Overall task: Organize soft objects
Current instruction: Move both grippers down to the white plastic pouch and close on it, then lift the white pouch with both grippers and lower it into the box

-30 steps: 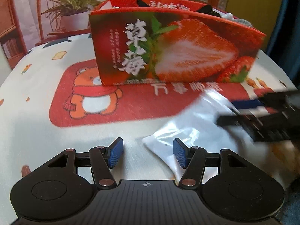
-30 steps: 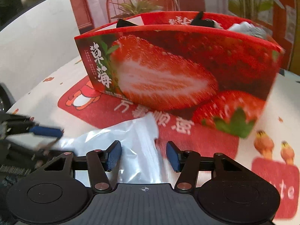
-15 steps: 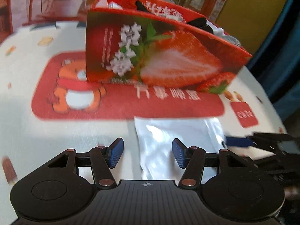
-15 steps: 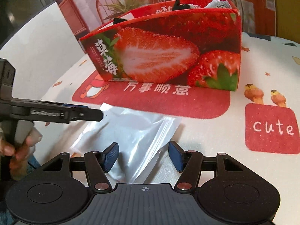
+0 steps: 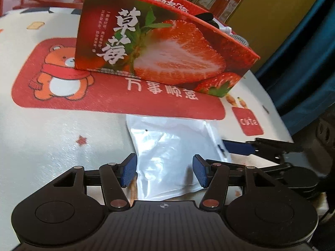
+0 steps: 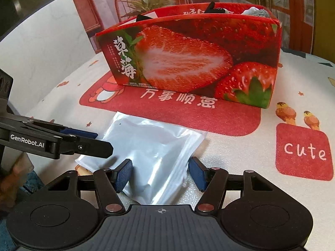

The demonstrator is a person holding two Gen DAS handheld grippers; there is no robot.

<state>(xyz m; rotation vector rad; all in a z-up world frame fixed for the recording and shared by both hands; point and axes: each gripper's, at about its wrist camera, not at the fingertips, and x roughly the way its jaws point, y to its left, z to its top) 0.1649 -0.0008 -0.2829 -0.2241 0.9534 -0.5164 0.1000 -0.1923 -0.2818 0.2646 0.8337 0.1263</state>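
Observation:
A clear plastic zip bag [image 5: 171, 150] lies flat on the tablecloth in front of the red strawberry box [image 5: 167, 48]. My left gripper [image 5: 164, 172] is open, and the bag's near end lies between its blue pads without being pressed. My right gripper [image 6: 161, 174] is open too, over the other near corner of the bag [image 6: 150, 144]. From the right wrist, the left gripper [image 6: 103, 142] reaches in from the left over the bag's edge. The right gripper's fingers [image 5: 230, 147] show at the bag's right side. Black and grey soft items [image 6: 255, 12] stick out of the box [image 6: 188, 62].
The box stands on a red bear mat [image 5: 104, 96] on a white patterned tablecloth [image 5: 41, 142]. A red "cute" patch [image 6: 303, 150] lies to the right. A chair and potted plant [image 6: 146, 2] stand behind the table; a blue curtain [image 5: 303, 52] hangs on the right.
The bag, earlier crumpled and off to the right, now lies flat and centred between my left fingers. The right gripper's jaws have widened slightly, and its view has swung right.

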